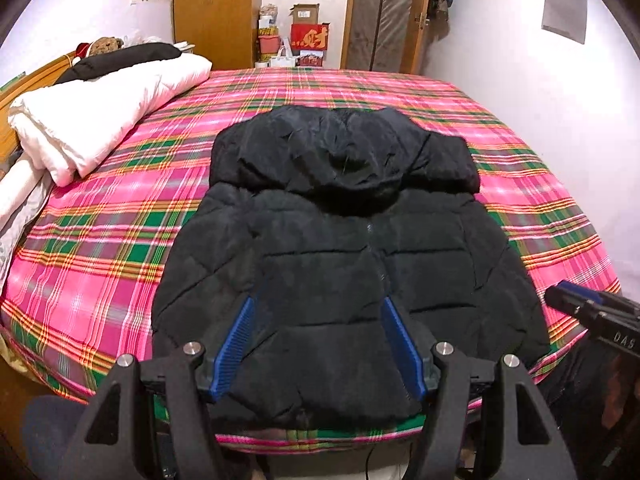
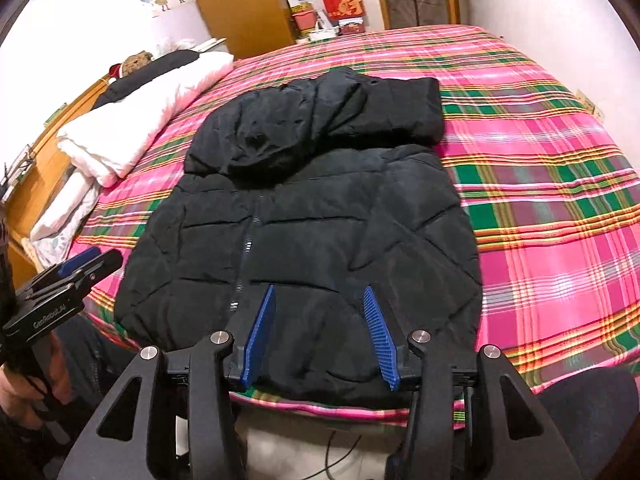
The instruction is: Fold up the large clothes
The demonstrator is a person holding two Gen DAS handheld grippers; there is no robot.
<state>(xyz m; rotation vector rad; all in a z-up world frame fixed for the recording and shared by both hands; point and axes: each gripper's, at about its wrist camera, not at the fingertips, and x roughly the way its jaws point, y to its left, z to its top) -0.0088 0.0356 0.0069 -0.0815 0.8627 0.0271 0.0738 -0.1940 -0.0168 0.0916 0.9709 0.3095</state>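
A black quilted puffer jacket (image 1: pixel 340 248) lies flat on the bed, front up, zip closed, hood and folded sleeves bunched at the far end. It also shows in the right wrist view (image 2: pixel 320 220). My left gripper (image 1: pixel 318 302) is open and empty, hovering above the jacket's near hem. My right gripper (image 2: pixel 320 292) is open and empty too, over the hem right of the zip. The right gripper shows at the edge of the left wrist view (image 1: pixel 592 308); the left gripper shows at the left of the right wrist view (image 2: pixel 80 268).
The bed has a pink, green and yellow plaid sheet (image 1: pixel 120 240). A folded white duvet (image 1: pixel 100 108) with a black garment and a teddy bear lies at the far left by the wooden headboard. Boxes (image 1: pixel 308 40) and a wooden wardrobe stand beyond the bed.
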